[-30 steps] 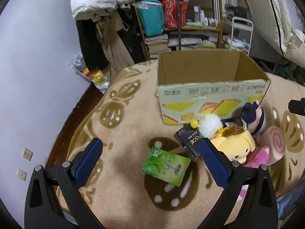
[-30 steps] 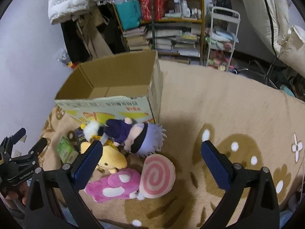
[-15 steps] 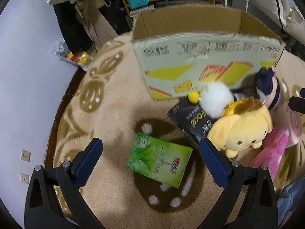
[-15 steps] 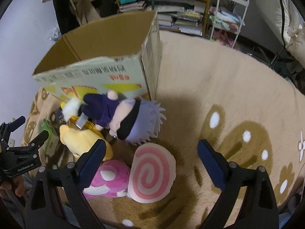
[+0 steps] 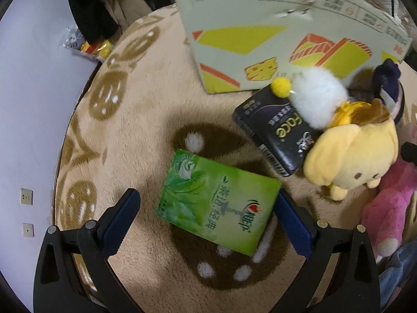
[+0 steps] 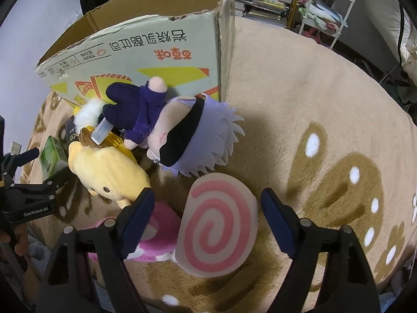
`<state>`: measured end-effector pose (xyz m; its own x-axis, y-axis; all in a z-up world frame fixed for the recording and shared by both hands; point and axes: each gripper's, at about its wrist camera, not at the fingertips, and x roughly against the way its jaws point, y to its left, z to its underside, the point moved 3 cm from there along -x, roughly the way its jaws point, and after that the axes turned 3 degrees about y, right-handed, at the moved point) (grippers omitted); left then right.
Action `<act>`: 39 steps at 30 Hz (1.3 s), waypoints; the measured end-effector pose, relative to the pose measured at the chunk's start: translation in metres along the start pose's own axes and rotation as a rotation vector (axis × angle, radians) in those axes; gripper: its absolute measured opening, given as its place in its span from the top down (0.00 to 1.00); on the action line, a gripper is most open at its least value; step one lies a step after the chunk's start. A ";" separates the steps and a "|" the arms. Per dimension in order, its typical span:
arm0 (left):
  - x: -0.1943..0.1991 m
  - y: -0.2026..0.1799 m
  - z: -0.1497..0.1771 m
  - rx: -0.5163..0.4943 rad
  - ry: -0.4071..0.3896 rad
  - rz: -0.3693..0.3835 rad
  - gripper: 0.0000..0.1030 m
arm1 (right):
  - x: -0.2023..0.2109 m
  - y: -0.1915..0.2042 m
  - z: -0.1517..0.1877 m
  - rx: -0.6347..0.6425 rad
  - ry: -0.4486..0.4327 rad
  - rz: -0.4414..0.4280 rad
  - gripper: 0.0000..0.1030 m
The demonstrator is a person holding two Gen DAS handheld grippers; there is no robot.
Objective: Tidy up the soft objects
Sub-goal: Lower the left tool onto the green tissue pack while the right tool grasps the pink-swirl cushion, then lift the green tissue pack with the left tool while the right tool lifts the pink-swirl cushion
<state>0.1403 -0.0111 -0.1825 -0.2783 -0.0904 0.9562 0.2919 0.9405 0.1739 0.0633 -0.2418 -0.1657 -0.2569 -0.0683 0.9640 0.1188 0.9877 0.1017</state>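
Note:
A green tissue pack (image 5: 216,203) lies flat on the beige rug, between the fingers of my left gripper (image 5: 207,220), which is open. The right fingertip is close to the pack's edge and the left one stands apart. My right gripper (image 6: 207,219) straddles a pink-and-white swirl cushion (image 6: 216,227). Its jaws are closing and the pads are not pressing on it. Beside the cushion lie a yellow plush dog (image 6: 104,167), a pink plush (image 6: 153,234) and a purple-haired doll (image 6: 182,135). A black tissue pack (image 5: 278,133) lies under a white pompom (image 5: 318,96).
An open cardboard box (image 6: 156,39) stands right behind the toys. Beyond it are a book shelf (image 6: 260,2) and a white rack (image 6: 325,5). The rug's edge and a wall with sockets (image 5: 27,195) lie to the left. Snack bags (image 5: 96,47) sit by the wall.
Both grippers have sunk toward the rug and tipped downward. The left now frames the green pack, the right the swirl cushion. The right jaws have narrowed.

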 end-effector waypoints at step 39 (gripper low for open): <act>0.014 0.003 0.015 0.089 -0.011 0.035 0.21 | 0.004 -0.015 0.007 -0.048 -0.019 -0.008 0.61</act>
<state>0.1241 -0.0047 -0.1724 -0.2792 -0.0536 0.9587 0.2198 0.9684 0.1181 0.0535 -0.2561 -0.1650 -0.2762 -0.0728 0.9583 0.1628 0.9792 0.1213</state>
